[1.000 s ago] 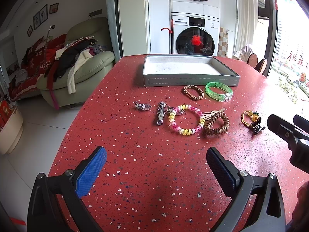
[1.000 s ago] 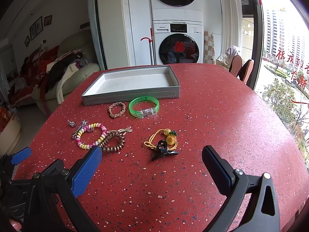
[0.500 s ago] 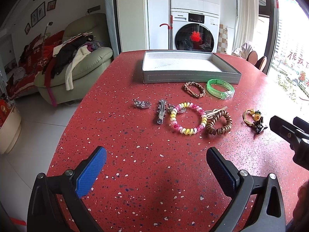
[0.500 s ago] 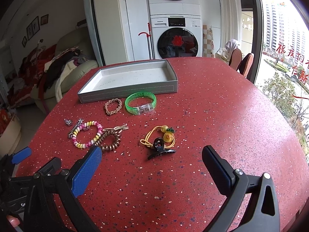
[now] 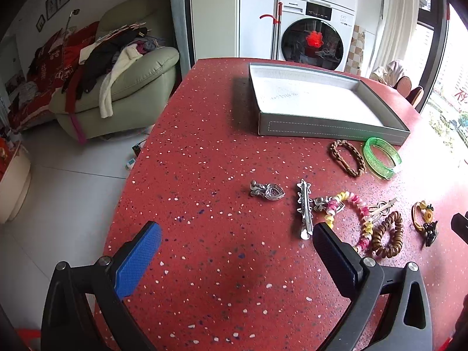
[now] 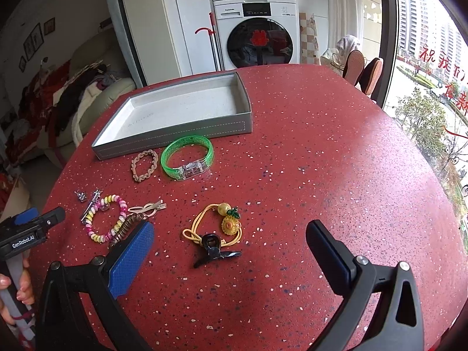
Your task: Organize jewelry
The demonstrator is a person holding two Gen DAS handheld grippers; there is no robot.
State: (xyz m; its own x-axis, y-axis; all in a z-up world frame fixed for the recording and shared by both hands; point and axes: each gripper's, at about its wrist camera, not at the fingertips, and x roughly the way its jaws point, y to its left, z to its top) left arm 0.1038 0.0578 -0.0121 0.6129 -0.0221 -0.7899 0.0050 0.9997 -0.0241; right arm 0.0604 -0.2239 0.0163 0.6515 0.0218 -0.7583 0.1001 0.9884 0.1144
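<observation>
Both claws gape wide, holding nothing: left claw [image 5: 237,251]; right claw [image 6: 231,248]; jewelry lies loose on the red bench [image 6: 321,175], before the tray [image 6: 175,137]; green bangle [image 6: 187,158] nearest it.

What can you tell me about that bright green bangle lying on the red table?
The green bangle looks like translucent, glittery plastic: a wide band closed by a clear blocky section on its near side. It lies flat on the red speckled table, just in front of the grey tray, beside a braided brown bracelet. Neither gripper touches it.
</observation>
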